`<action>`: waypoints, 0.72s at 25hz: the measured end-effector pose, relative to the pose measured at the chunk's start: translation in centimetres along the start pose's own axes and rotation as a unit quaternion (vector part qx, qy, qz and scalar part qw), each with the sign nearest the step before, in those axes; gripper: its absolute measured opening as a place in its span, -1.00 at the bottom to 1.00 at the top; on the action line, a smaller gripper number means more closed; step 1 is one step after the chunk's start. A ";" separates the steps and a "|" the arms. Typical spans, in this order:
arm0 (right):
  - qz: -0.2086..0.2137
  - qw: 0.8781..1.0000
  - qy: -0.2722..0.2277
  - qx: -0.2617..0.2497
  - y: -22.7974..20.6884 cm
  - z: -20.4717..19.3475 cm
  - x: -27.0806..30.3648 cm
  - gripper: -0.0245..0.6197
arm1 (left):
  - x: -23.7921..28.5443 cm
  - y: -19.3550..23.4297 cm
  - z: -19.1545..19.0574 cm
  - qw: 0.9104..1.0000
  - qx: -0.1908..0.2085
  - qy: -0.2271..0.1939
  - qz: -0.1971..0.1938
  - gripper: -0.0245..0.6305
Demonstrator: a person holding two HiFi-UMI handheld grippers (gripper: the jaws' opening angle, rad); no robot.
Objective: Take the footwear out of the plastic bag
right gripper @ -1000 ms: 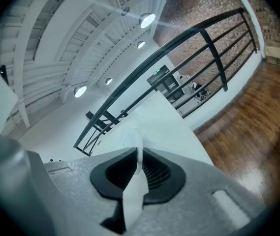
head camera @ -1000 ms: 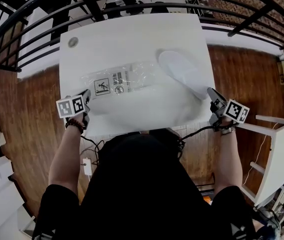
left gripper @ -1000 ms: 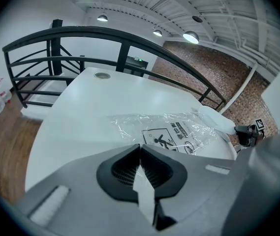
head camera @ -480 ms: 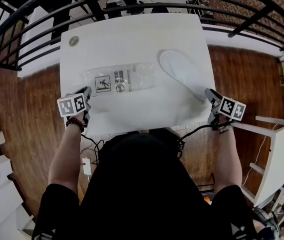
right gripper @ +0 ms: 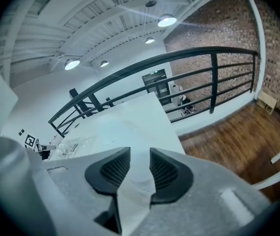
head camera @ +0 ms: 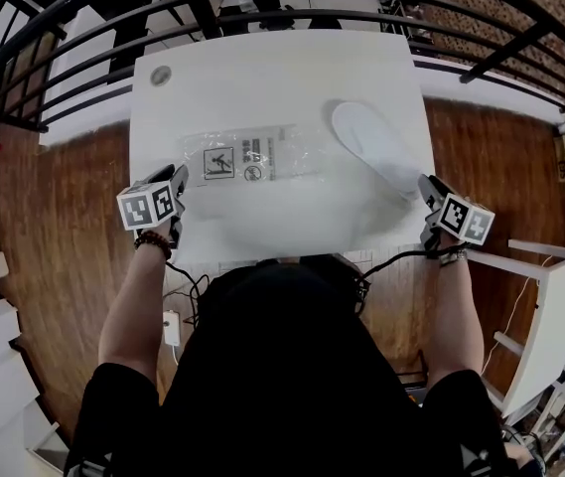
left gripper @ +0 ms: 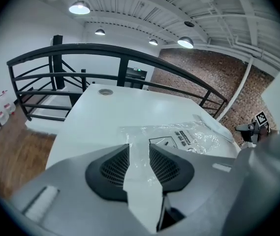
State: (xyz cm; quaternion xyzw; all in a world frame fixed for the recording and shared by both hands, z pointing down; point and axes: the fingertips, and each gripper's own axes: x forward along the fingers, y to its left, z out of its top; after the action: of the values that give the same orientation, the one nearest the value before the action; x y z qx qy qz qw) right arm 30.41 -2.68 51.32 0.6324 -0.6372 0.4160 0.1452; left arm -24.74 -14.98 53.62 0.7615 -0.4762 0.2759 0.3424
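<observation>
The bench (head camera: pixel 262 78) is showing plain white, the slipper (head camera: pixel 373 147) is matching it, the clear bag (head camera: pixel 252 157) is carrying black print, and the floor (head camera: pixel 83 197) is glowing brown.

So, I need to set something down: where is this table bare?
Bare: the far strip of the table beyond the plastic bag and slipper, and the near strip along the front edge. The middle is crowded, bag and slipper lying close together.

Left claw (left gripper: pixel 139 156): jaws apart, just been opening, pads pressing nothing. Clear plastic bag (left gripper: pixel 184 137) lies flat on white tabletop (left gripper: pixel 100 119), just ahead and right; its near corner reaches the gap. Black railing (left gripper: pixel 130 58) beyond.
</observation>
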 end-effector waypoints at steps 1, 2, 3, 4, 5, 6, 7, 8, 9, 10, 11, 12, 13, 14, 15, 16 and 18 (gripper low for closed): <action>0.002 1.000 -0.003 -0.007 0.4 0.3 -0.1 -0.58 | -0.2 0.0 0.1 1.000 0.001 -0.003 -0.001 -0.49; 0.002 1.000 -0.006 -0.015 0.9 0.5 -0.2 -0.60 | -0.4 0.0 0.2 1.000 0.002 -0.006 -0.002 -0.49; 0.003 1.000 -0.008 -0.022 1.4 0.7 -0.3 -0.63 | -0.7 0.1 0.4 1.000 0.004 -0.009 -0.003 -0.50; 0.004 1.000 -0.011 -0.029 2.0 0.9 -0.4 -0.67 | -0.9 0.1 0.5 1.000 0.006 -0.013 -0.004 -0.51; 0.006 0.999 -0.015 -0.037 2.6 1.0 -0.4 -0.71 | -1.2 0.2 0.6 1.000 0.008 -0.017 -0.005 -0.52; 0.009 0.999 -0.019 -0.047 3.3 1.2 -0.5 -0.75 | -1.5 0.2 0.8 1.000 0.010 -0.021 -0.007 -0.52; 0.012 0.998 -0.025 -0.059 4.1 1.5 -0.6 -0.81 | -1.8 0.2 1.0 1.000 0.013 -0.026 -0.009 -0.53; 0.015 0.997 -0.030 -0.071 4.9 1.7 -0.7 -0.89 | -2.1 0.1 1.2 0.999 0.017 -0.031 -0.011 -0.54; 0.017 0.996 -0.032 -0.082 5.8 1.8 -0.9 -0.93 | -2.5 0.1 1.5 0.999 0.020 -0.037 -0.013 -0.55; 0.019 0.995 -0.034 -0.092 6.6 1.8 -0.9 -0.94 | -2.9 0.1 1.8 0.999 0.025 -0.044 -0.015 -0.56; 0.020 0.994 -0.035 -0.102 7.4 1.7 -1.0 -0.94 | -3.4 0.1 2.2 0.998 0.030 -0.050 -0.015 -0.57; 0.021 0.993 -0.036 -0.111 8.3 1.7 -1.1 -0.94 | -3.9 0.0 2.6 0.998 0.036 -0.058 -0.016 -0.59; 0.022 0.992 -0.038 -0.120 9.2 1.6 -1.2 -0.94 | -4.3 -0.2 3.0 0.997 0.042 -0.064 -0.018 -0.60; 0.023 0.991 -0.040 -0.129 10.1 1.6 -1.2 -0.95 | -4.7 -0.5 3.3 0.996 0.049 -0.070 -0.023 -0.62; 0.025 0.989 -0.043 -0.136 11.1 1.5 -1.3 -0.95 | -5.0 -0.9 3.5 0.995 0.054 -0.076 -0.029 -0.64; 0.028 0.988 -0.046 -0.143 12.1 1.5 -1.4 -0.95 | -5.3 -1.4 3.8 0.994 0.060 -0.081 -0.036 -0.65; 0.036 0.986 -0.051 -0.155 14.3 1.4 -1.5 -0.95 | -5.9 -2.5 4.3 0.992 0.071 -0.090 -0.050 -0.69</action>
State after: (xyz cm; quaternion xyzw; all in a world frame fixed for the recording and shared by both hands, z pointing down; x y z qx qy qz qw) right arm 17.86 -4.76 44.40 0.5987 -0.7232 0.2844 0.1942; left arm -24.40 -14.42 45.87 0.8287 -0.4454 0.2215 0.2564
